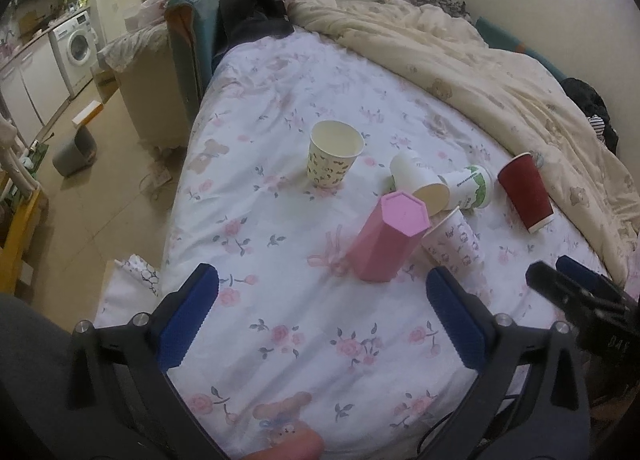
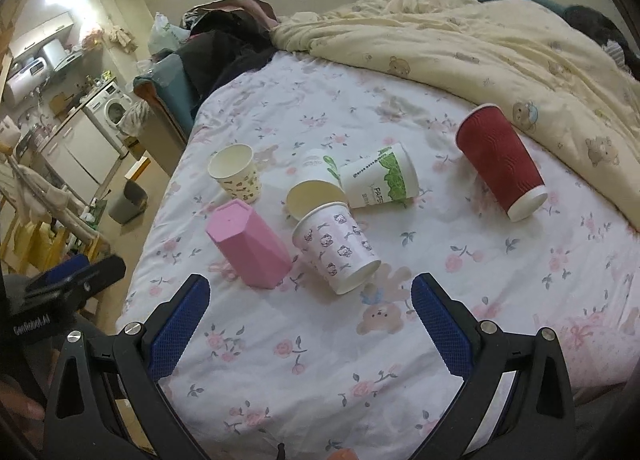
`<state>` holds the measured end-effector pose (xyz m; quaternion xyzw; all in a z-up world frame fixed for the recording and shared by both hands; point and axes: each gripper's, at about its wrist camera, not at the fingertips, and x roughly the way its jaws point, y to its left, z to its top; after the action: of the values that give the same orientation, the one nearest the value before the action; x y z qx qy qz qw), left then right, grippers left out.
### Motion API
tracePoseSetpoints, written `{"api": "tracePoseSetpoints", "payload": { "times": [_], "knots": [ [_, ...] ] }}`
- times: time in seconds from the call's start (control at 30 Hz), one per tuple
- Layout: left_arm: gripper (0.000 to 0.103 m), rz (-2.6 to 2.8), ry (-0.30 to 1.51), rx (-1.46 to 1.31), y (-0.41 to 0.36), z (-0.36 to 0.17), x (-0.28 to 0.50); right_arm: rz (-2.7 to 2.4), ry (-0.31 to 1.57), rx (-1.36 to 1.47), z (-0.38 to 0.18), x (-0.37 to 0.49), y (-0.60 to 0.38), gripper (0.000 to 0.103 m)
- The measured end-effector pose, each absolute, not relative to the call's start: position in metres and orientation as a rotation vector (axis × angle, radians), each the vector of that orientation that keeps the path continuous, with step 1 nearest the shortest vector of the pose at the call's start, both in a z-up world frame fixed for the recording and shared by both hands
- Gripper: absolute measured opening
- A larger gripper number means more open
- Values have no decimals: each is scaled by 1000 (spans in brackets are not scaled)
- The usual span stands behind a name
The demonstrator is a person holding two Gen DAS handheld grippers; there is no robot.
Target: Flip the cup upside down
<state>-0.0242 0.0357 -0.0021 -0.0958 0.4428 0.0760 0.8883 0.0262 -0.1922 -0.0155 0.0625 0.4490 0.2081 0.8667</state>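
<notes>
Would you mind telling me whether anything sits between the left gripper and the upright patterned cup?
Yes, partly. The pink hexagonal cup stands on the bedsheet just ahead of the open left gripper, slightly right of the straight line to the upright patterned cup. Approaching from the left looks clear.

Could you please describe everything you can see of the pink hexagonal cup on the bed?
The pink cup is a faceted, six-sided tumbler that looks like matte plastic. It stands upside down on the floral bedsheet, closed base up, leaning a little. The kitten-print paper cup sits right beside it, possibly touching. Neither gripper holds it; both are open and short of it.
</notes>
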Motion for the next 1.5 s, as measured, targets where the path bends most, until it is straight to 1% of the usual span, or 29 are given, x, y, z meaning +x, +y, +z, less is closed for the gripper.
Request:
{"api": "tracePoseSetpoints", "payload": {
  "times": [0.27,1.5],
  "knots": [
    [102,171,933,-200,38,-4,-24,446,930,85,-15,23,-182,103],
    [103,156,936,-169,29,-4,-22,439,943,90,-15,23,-181,103]
  ]
}}
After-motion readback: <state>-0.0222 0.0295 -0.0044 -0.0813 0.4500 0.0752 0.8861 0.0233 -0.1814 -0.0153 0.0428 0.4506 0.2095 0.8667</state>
